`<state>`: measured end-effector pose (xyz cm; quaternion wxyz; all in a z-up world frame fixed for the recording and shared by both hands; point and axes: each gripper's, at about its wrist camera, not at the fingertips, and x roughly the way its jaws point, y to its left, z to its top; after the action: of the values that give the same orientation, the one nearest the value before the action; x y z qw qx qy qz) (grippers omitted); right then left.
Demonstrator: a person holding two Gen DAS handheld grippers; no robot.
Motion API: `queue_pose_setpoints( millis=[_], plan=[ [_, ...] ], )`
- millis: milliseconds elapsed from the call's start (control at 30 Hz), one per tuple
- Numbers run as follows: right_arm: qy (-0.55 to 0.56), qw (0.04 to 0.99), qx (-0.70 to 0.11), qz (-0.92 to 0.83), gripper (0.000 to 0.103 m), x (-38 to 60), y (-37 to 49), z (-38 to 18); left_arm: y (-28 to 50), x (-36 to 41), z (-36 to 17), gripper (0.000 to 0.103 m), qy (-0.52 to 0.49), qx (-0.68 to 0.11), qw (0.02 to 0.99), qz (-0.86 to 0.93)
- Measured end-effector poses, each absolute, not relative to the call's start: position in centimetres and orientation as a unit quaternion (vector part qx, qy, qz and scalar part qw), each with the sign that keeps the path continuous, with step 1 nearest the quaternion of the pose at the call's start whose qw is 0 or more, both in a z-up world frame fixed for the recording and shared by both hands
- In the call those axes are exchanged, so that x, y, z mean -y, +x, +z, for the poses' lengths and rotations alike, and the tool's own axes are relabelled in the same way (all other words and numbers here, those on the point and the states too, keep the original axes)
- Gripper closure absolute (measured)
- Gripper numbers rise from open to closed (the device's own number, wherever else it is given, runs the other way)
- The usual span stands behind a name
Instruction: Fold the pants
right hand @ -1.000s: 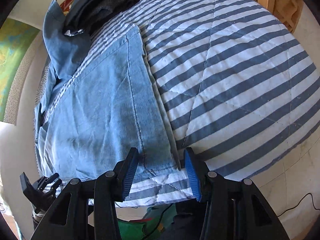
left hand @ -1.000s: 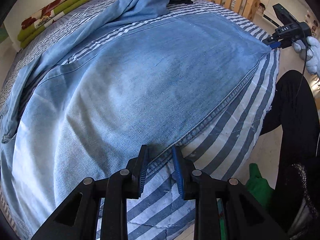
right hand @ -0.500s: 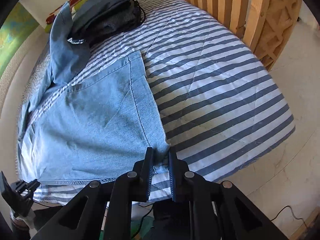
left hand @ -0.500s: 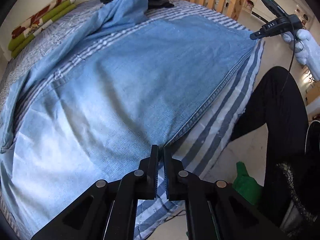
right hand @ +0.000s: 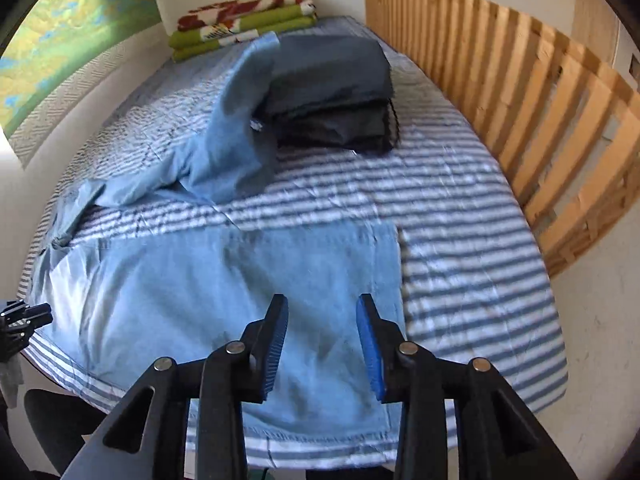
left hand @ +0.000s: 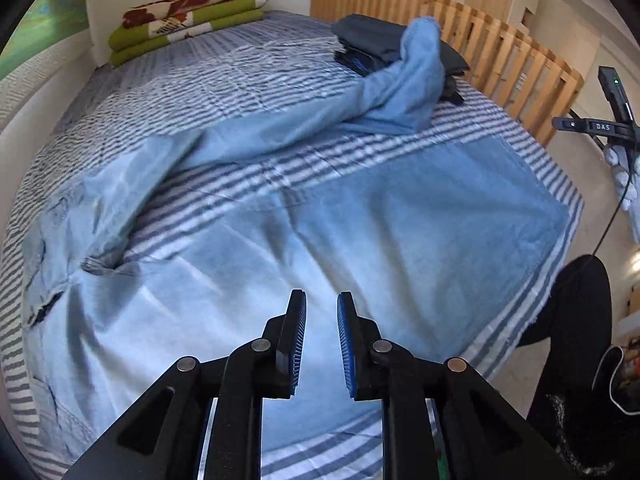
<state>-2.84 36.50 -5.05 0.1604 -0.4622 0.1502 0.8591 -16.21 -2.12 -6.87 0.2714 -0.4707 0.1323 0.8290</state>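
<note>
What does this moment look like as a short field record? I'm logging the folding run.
surface: blue-and-white striped bed cover
garment: light blue denim pants, near leg flat, far leg draped onto the dark folded clothes stack
left claw: open, just been opening, nothing between pads
right claw: open, just been opening, empty
far end: folded green-and-red blankets

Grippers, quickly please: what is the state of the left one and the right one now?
Left gripper: open, jaws just reopened, holding nothing, above the jeans.
Right gripper: open, jaws just reopened, holding nothing.
</note>
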Motion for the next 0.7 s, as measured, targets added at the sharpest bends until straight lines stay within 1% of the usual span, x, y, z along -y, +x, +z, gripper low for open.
queue_pose_setpoints(
  millis=[67, 100, 133, 200, 300, 333, 433, 533, 633, 700],
  plan=[
    [-0.442, 0.148, -0.154, 0.871, 0.059, -36.6, -5.6, -3.9, -18.7, 3.2, -5.7, 0.077, -0.463, -0.127, 0.25, 0.841],
    [-0.439, 0.149, -0.152, 0.873, 0.057, -36.8, -7.2, -3.5, -20.1, 3.7, -5.2, 0.07, -0.463, -0.118, 0.243, 0.844],
    [-0.436, 0.152, -0.15, 0.874, 0.057, -37.2, -8.8, -3.1, -21.6, 4.2, -4.7, 0.06, -0.464, -0.11, 0.237, 0.846],
    [-0.432, 0.155, -0.158, 0.874, 0.057, -38.4, -12.1, -2.3, -24.5, 4.4, -4.2, 0.05, -0.458, -0.121, 0.216, 0.854],
    [-0.436, 0.155, -0.172, 0.87, 0.056, -40.3, -16.8, -1.3, -29.0, 4.9, -4.1, 0.05, -0.463, -0.119, 0.185, 0.859],
    [-0.437, 0.156, -0.17, 0.869, 0.054, -40.8, -18.2, -1.1, -30.6, 5.1, -4.3, 0.049, -0.469, -0.113, 0.179, 0.857],
    [-0.438, 0.169, -0.159, 0.868, 0.04, -42.3, -22.6, -0.6, -34.8, 5.2, -5.3, 0.044, -0.487, -0.093, 0.165, 0.853],
    [-0.434, 0.179, -0.178, 0.865, 0.04, -43.8, -26.2, -0.8, -38.4, 5.0, -7.1, 0.039, -0.501, -0.076, 0.152, 0.849],
    [-0.443, 0.175, -0.198, 0.857, 0.04, -44.8, -29.4, -1.7, -41.0, 4.7, -9.3, 0.039, -0.522, -0.065, 0.149, 0.837],
    [-0.449, 0.179, -0.2, 0.852, 0.04, -44.9, -30.9, -2.3, -42.1, 4.2, -10.7, 0.039, -0.531, -0.077, 0.148, 0.831]
  ],
)
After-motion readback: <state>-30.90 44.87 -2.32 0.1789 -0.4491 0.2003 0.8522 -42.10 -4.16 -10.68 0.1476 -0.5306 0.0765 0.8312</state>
